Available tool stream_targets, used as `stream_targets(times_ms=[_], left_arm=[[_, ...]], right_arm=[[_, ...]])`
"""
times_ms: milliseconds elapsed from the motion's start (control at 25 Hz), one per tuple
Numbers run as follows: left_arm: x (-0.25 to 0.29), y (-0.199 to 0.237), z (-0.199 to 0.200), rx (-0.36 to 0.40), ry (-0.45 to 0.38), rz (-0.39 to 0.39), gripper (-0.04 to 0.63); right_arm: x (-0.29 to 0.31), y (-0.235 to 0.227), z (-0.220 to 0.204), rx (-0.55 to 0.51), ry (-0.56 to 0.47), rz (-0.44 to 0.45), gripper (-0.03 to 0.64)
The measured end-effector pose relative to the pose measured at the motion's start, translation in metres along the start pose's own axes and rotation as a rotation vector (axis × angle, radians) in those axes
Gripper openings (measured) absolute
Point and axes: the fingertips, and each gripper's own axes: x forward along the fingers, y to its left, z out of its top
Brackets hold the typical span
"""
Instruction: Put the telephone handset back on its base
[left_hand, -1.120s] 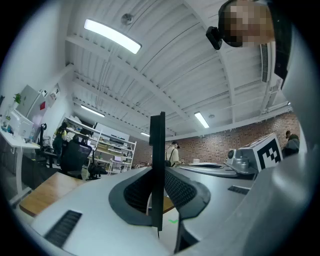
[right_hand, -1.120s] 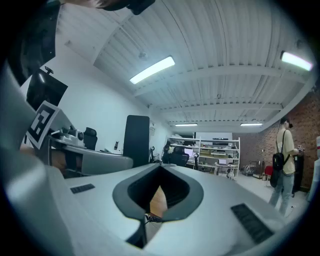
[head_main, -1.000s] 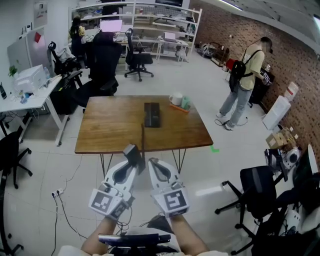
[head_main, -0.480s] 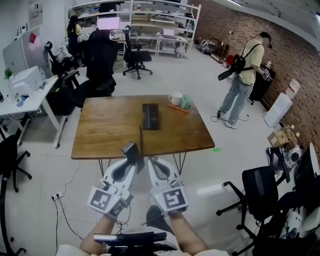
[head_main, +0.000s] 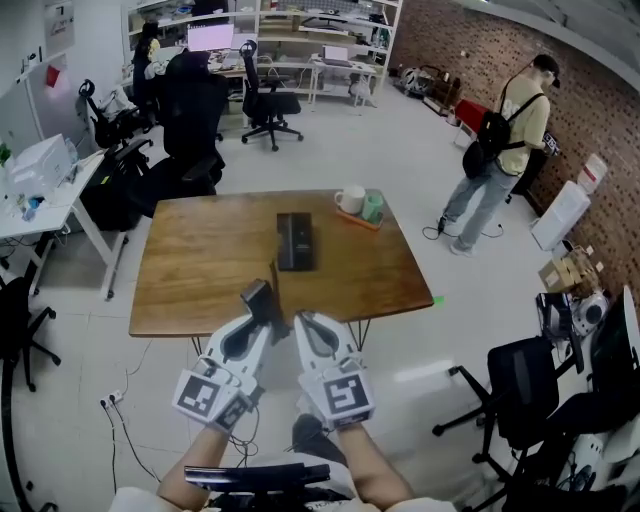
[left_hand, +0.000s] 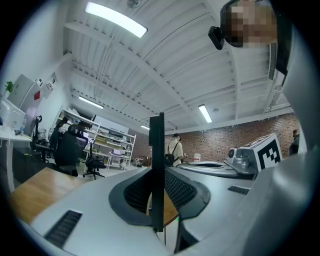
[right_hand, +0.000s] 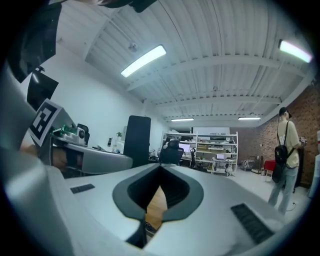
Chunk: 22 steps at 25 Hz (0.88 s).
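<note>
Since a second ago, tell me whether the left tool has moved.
Yes. The left tool moved toward the wooden table: its telephone handset, earlier at the near edge, now shows over the tabletop.

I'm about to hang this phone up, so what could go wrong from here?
The left gripper clamps the handset with much of it sticking out above the jaws, so it might twist or slip. The mug stands just right of the base; a wide swing of the right gripper could knock it.
</note>
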Motion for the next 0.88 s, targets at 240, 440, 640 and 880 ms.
stream_targets(times_ms=[240, 440, 640, 880], left_arm=[[0.042, 0.025, -0.022, -0.034, 0.04, 0.0, 0.064], [0.076, 0.048, -0.037, -0.042, 0.075, 0.0, 0.064], [0.108, 0.072, -0.056, -0.069, 0.109, 0.012, 0.064], [0.139, 0.095, -0.078, -0.091, 0.151, 0.023, 0.064]], right_arm=[[0.031, -0.034, -0.017, 0.019, 0.027, -0.003, 0.005], [0.06, -0.06, -0.028, 0.035, 0.044, 0.0, 0.005], [0.091, -0.082, -0.042, 0.044, 0.072, 0.016, 0.005], [0.116, -0.107, -0.055, 0.08, 0.088, 0.025, 0.005]])
